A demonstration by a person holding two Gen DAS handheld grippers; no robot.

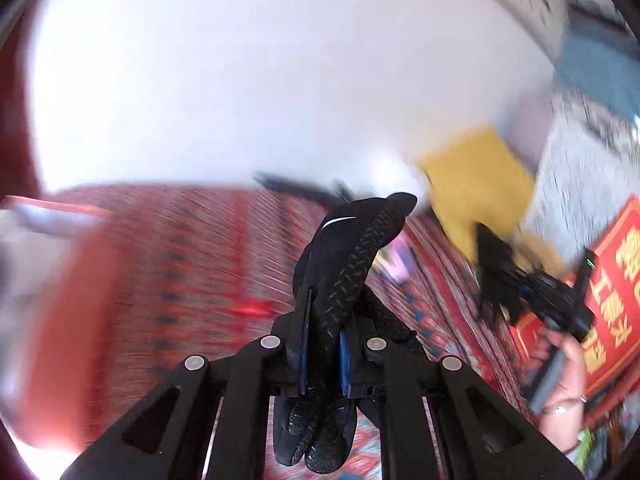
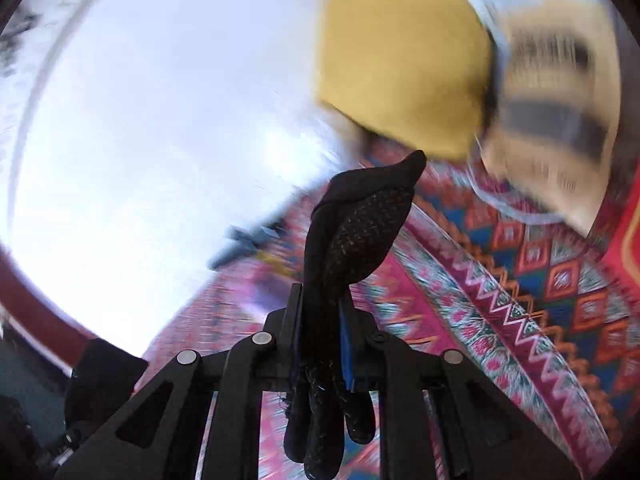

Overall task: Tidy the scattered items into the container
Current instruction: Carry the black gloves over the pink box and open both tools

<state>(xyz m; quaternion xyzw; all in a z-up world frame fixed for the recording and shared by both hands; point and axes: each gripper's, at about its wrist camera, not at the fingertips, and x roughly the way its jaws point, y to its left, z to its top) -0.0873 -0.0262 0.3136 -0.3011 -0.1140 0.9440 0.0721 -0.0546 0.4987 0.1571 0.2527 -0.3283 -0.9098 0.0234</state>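
Both views are blurred.

In the left wrist view, the left claw [image 1: 324, 344] is clamped tight on a black glove [image 1: 344, 256]. The glove is soft fabric with a rough, dotted grip texture along one side and a thin white stripe near its top. Its cuff end stands up above the jaws and bends to the right; its fingers hang down below them. It is lifted clear of the patterned rug [image 1: 180, 264], a woven red surface streaked by blur. Above the rug lies a broad, smooth white surface [image 1: 240, 80]. Further right sits a flat yellow shape [image 1: 476, 184], its material unclear. At the far right, a person's hand [image 1: 564, 376] grips the right claw [image 1: 496, 284], which also carries something dark, in front of a red sign with gold characters [image 1: 616, 288].

In the right wrist view, the right claw [image 2: 320, 340] is closed on a second black glove [image 2: 360, 232] of the same textured fabric, cuff upright and fingers dangling. To its right, the rug [image 2: 520, 280] shows sharp zigzags and diamonds in pink, blue and orange. The yellow shape [image 2: 400, 60] fills the upper right, beside a blurred pale container [image 2: 552, 128].
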